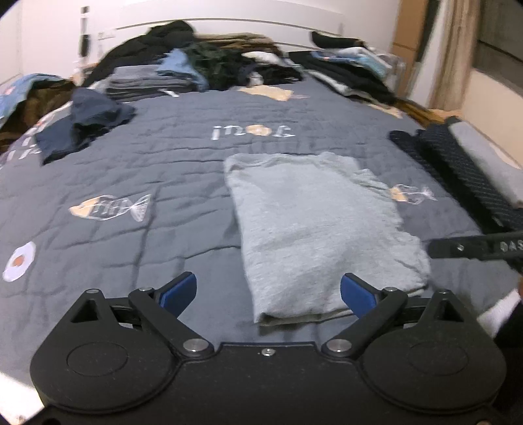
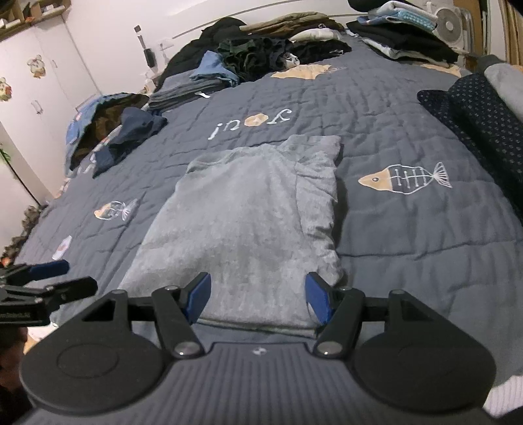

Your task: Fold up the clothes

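A light grey garment (image 1: 313, 225) lies folded into a rough rectangle on the blue-grey quilt (image 1: 130, 170), its folded edge nearest me. My left gripper (image 1: 268, 294) hovers open over the garment's near left corner, blue pads wide apart, nothing between them. In the right wrist view the same grey garment (image 2: 242, 222) fills the middle. My right gripper (image 2: 258, 294) is open just above its near edge, the fabric showing between the blue pads without being pinched. The right gripper (image 1: 477, 250) shows as a black bar at the left view's right edge; the left gripper (image 2: 42, 278) shows at the right view's left edge.
A crumpled dark navy garment (image 1: 88, 121) lies at the left. A stack of folded grey clothes (image 1: 137, 81) and heaps of dark clothing (image 1: 228, 62) line the headboard end. A dotted navy cloth (image 2: 483, 121) lies along the right edge. A white fan (image 2: 449, 23) stands far right.
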`<state>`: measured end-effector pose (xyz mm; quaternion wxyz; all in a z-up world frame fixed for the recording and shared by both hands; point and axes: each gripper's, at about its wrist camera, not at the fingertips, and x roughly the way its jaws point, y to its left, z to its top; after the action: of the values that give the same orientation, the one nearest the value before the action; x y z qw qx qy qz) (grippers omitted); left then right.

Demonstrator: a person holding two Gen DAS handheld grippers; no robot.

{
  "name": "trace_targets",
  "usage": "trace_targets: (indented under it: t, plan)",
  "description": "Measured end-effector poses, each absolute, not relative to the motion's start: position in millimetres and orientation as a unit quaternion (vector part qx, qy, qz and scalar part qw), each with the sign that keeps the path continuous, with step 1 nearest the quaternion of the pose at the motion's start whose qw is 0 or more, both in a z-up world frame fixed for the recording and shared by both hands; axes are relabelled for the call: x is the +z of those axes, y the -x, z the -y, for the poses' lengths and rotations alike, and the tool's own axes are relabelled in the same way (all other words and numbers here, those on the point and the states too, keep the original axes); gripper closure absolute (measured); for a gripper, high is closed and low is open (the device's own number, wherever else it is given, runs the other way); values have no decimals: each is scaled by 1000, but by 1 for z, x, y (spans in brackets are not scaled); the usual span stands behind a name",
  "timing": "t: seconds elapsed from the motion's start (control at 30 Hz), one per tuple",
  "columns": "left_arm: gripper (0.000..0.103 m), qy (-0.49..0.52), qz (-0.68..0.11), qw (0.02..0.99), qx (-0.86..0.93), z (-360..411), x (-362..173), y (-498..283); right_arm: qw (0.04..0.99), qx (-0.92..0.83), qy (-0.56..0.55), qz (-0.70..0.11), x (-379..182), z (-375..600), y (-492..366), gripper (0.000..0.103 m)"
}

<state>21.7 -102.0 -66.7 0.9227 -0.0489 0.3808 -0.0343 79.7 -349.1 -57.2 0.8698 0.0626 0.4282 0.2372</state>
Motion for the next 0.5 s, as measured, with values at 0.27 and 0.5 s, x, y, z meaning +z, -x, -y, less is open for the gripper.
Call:
trace_targets:
  t: [0.27,0.5]
  plan:
    - [8,78,-394,911,-87,69,-70,-48,857,258,-94,-436,-57,373,-133,40]
    - [8,141,-418,881,-170,46,-96,-76,836,287,-150,-442,-79,396,-200,40]
